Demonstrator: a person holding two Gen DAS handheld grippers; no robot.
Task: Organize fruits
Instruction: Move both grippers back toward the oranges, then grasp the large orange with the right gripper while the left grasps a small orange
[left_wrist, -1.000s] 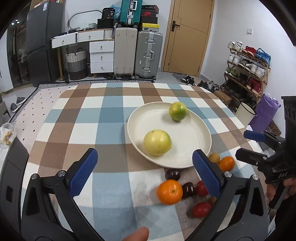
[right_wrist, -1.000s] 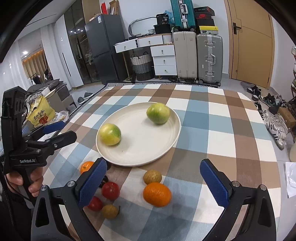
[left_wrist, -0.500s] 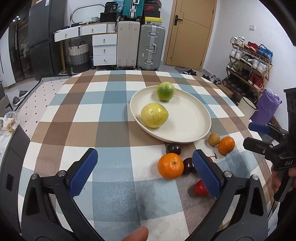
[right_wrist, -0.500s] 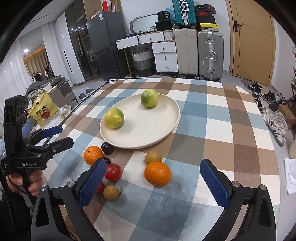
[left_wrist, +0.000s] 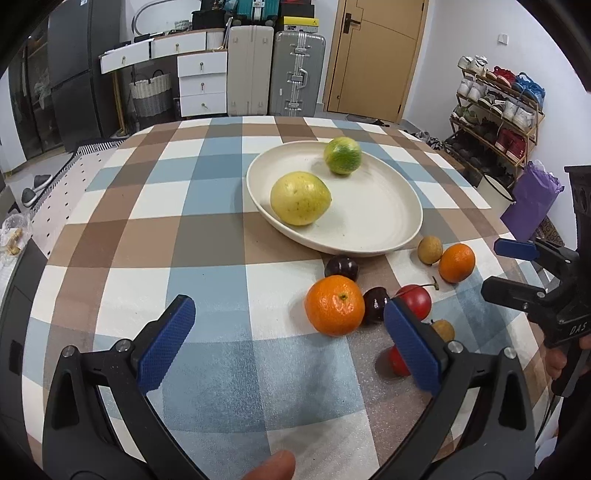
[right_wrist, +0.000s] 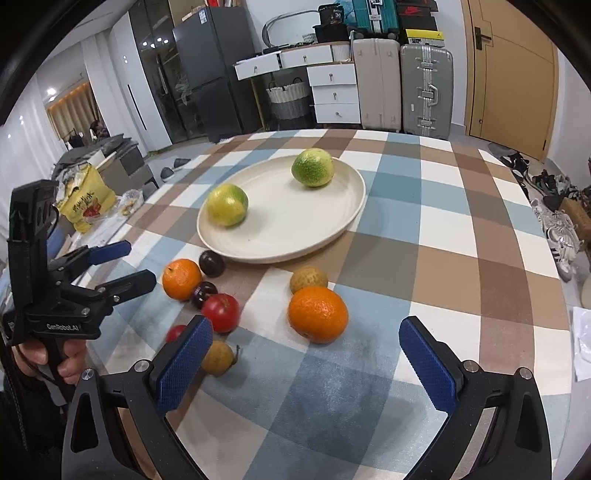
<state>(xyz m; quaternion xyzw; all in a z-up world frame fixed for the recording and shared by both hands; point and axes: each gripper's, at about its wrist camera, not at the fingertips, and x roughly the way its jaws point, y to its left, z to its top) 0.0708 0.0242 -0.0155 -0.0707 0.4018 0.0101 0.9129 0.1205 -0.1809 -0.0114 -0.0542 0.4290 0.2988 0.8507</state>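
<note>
While two green-yellow fruits (right_wrist: 227, 205) are already set on the plate (right_wrist: 332, 229), the oranges (right_wrist: 317, 314), plums and small fruits are left on the tablecloth (right_wrist: 461, 258) near its front edge; both the left gripper (left_wrist: 291, 339) and the right gripper (right_wrist: 306, 365) are held released, empty.

Cream plate (left_wrist: 402, 236) on a checked tablecloth (left_wrist: 207, 236) (blue, brown, white).

In the left wrist view, the left tool's blue-padded finger (left_wrist: 412, 349) covers most of a small red round fruit (left_wrist: 397, 362) and the edge of a small tan round fruit (left_wrist: 443, 329). In the right wrist view, the right tool's blue pad (right_wrist: 183, 363) hides part of a small red fruit (right_wrist: 175, 332) and a tan stemmed one (right_wrist: 221, 357). The checked desk (right_wrist: 461, 258) runs behind both tools' frames.
</note>
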